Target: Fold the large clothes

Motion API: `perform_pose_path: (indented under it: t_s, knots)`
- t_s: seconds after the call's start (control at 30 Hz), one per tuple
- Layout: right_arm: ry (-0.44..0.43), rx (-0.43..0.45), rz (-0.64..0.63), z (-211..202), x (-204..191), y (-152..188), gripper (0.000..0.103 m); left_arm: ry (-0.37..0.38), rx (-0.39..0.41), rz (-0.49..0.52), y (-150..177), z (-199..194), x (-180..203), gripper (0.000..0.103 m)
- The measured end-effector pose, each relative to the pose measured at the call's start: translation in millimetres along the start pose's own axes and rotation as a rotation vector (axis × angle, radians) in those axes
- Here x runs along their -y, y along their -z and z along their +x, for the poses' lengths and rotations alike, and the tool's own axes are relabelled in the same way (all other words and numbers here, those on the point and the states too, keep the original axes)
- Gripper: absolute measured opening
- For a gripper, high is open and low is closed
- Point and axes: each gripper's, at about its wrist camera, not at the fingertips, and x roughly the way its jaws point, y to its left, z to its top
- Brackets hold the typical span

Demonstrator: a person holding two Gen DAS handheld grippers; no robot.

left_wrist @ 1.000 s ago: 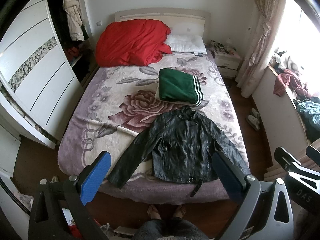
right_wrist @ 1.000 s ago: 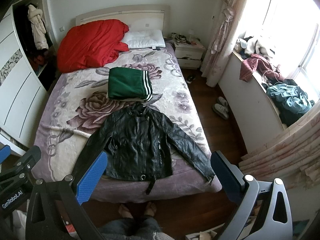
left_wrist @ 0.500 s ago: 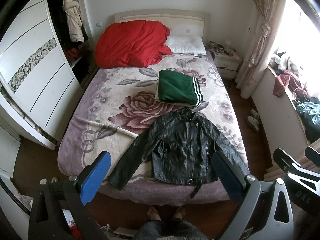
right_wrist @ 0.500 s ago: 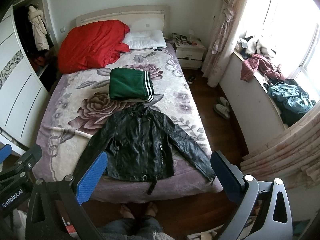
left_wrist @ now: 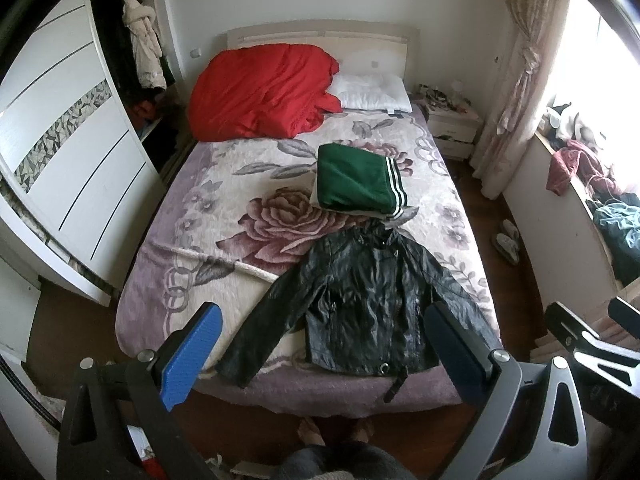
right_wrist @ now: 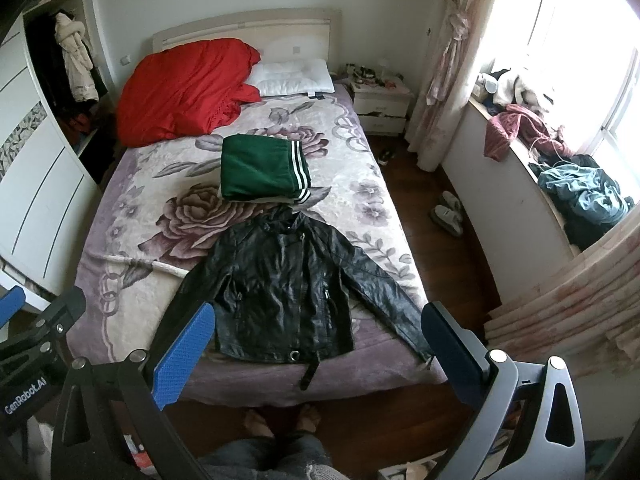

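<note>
From the left wrist view, the left tongs [left_wrist: 318, 354] stand wide apart and empty above the foot of the bed [left_wrist: 192, 216]. The black leather jacket [left_wrist: 360, 304] lies spread flat, front up, at the bed's near end, sleeves angled outward — its hem reaches the mattress edge. Just beyond its collar sits a folded green garment [left_wrist: 356, 186].

From the right wrist view, the right tongs [right_wrist: 318, 352] are likewise wide and hold nothing. The black leather jacket [right_wrist: 284, 292] lies below them; a red quilt [right_wrist: 184, 88] and a white pillow [right_wrist: 296, 78] rest at the headboard.
</note>
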Motion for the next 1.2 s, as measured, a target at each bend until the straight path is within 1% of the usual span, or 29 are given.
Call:
perform_pose_path:
  t_s: [0.1, 0.17, 0.23, 0.27, 0.3, 0.33, 0.37, 0.43, 0.47, 0.53, 0.57, 0.6, 0.63, 0.67, 0.7, 0.77, 0.83, 0.87, 0.9, 0.93, 0.97, 1.03, 1.1, 1.2]
  knots:
    - [0.014, 0.008, 0.019, 6, -10, -3, 0.103, -0.016, 0.042, 0.002, -26, 12, -2, 0.103]
    - [0.021, 0.01, 0.035, 20, -15, -5, 0.103, -0.023, 0.084, 0.009, -39, 22, -4, 0.103]
    - [0.032, -0.01, 0.066, 50, -7, 0, 0.103, -0.039, 0.103, 0.019, -45, 37, -7, 0.103]
    - [0.041, -0.03, 0.092, 61, -5, -1, 0.103, -0.039, 0.117, 0.03, -55, 51, -6, 0.103]
    - [0.046, -0.046, 0.125, 84, 6, 1, 0.103, -0.045, 0.115, 0.038, -37, 61, -8, 0.103]
    - [0.063, -0.062, 0.158, 99, 12, 3, 0.103, -0.05, 0.106, 0.052, -42, 76, -6, 0.103]
    - [0.074, -0.08, 0.192, 115, 17, 4, 0.103, -0.041, 0.102, 0.062, -30, 91, -7, 0.103]
    - [0.098, -0.114, 0.26, 148, 34, 10, 0.103, -0.049, 0.077, 0.077, -23, 119, -4, 0.103]
    - [0.116, -0.14, 0.305, 169, 42, 15, 0.103, -0.052, 0.054, 0.087, -23, 141, 2, 0.103]
    - [0.123, -0.176, 0.394, 206, 68, 30, 0.103, -0.07, 0.025, 0.098, -12, 167, 6, 0.103]
    - [0.125, -0.205, 0.457, 228, 81, 39, 0.102, -0.079, 0.005, 0.103, -8, 185, 10, 0.103]
    - [0.123, -0.226, 0.516, 248, 96, 49, 0.093, -0.082, -0.026, 0.102, 0, 207, 18, 0.103]
    - [0.113, -0.245, 0.572, 270, 115, 63, 0.084, -0.086, -0.042, 0.099, 4, 220, 23, 0.103]
    - [0.1, -0.285, 0.633, 299, 131, 77, 0.066, -0.095, -0.066, 0.099, 10, 242, 32, 0.103]
    - [0.091, -0.315, 0.676, 319, 144, 87, 0.06, -0.097, -0.079, 0.099, 18, 252, 39, 0.103]
    - [0.054, -0.356, 0.822, 367, 176, 121, 0.06, -0.111, -0.113, 0.111, 30, 283, 57, 0.103]
    - [0.026, -0.372, 0.959, 409, 205, 152, 0.06, -0.124, -0.165, 0.128, 46, 320, 80, 0.103]
    - [0.015, -0.381, 1.034, 431, 222, 171, 0.061, -0.13, -0.183, 0.132, 51, 333, 88, 0.103]
    - [0.006, -0.398, 1.1, 456, 239, 191, 0.065, -0.143, -0.202, 0.142, 58, 349, 100, 0.103]
    - [0.006, -0.412, 1.139, 471, 249, 204, 0.067, -0.149, -0.221, 0.149, 66, 367, 114, 0.103]
    - [0.001, -0.428, 1.199, 496, 263, 224, 0.07, -0.152, -0.239, 0.155, 74, 385, 127, 0.103]
    - [-0.014, -0.458, 1.302, 535, 282, 255, 0.07, -0.163, -0.267, 0.169, 86, 413, 148, 0.103]
    - [-0.02, -0.457, 1.401, 572, 304, 286, 0.07, -0.163, -0.314, 0.179, 100, 448, 169, 0.103]
    - [-0.001, -0.436, 1.502, 616, 332, 324, 0.07, -0.16, -0.371, 0.2, 123, 494, 201, 0.103]
